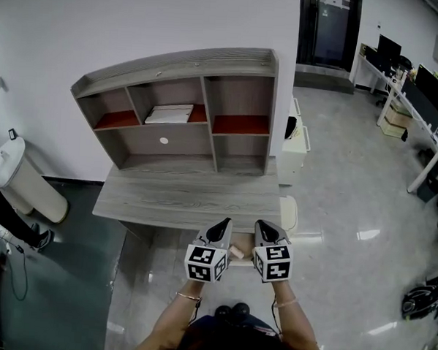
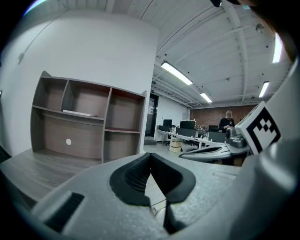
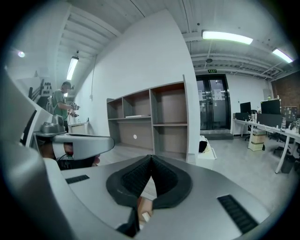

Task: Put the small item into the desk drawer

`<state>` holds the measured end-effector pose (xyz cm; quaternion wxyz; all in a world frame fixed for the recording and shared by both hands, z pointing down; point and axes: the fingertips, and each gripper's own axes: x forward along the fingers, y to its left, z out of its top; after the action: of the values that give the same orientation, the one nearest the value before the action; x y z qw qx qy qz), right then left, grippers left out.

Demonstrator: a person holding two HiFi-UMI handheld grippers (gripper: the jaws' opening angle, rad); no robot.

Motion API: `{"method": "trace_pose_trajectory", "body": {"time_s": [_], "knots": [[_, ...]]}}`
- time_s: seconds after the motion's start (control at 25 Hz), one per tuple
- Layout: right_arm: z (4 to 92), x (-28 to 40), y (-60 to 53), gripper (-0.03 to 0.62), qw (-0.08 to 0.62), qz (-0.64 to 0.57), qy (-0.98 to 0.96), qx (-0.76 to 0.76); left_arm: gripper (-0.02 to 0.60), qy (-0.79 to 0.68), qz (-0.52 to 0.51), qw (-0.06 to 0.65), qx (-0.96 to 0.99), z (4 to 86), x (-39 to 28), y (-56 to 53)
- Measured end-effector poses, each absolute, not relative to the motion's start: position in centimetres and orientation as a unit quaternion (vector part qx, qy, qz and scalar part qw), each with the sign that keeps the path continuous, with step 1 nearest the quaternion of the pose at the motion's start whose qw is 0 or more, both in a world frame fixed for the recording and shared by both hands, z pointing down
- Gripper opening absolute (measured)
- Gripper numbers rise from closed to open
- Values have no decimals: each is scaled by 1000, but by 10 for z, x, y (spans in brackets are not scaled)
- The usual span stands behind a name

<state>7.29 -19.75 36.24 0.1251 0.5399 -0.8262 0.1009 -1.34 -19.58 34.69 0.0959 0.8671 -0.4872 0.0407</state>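
Note:
A grey wooden desk (image 1: 174,197) with a shelf hutch (image 1: 243,69) stands against the white wall. No open drawer shows below its front edge. Both grippers hang side by side in front of that edge, close to the person's body. The left gripper (image 1: 221,225) is shut with its black pads tip to tip (image 2: 150,155) and nothing between them. The right gripper (image 1: 265,226) is shut too (image 3: 151,157). A small pinkish-beige thing (image 1: 235,252) sits between the two grippers and shows behind the right jaws' throat (image 3: 143,210). I cannot tell what it is.
A flat white object (image 1: 169,114) lies on a middle hutch shelf. A white bin (image 1: 21,178) stands left of the desk and a white cabinet (image 1: 297,142) right of it. Office desks with monitors (image 1: 421,93) line the far right. A person (image 3: 63,101) stands at the left.

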Motion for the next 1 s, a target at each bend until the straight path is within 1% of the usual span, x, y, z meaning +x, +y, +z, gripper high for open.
{"method": "trace_pose_trajectory", "body": {"time_s": [0.4,0.68,1.0], "knots": [[314,73,-192,2,100,49,-825,554,15,-477,27,92,874,309,-19,-191],[284,72,-189,2,85,15,-818,569,15,-474,27,72,877,288,-27,-188],[261,71,-182,2,74,-6,-813,578,15,-466,16,78,881,265,-38,-180]]}}
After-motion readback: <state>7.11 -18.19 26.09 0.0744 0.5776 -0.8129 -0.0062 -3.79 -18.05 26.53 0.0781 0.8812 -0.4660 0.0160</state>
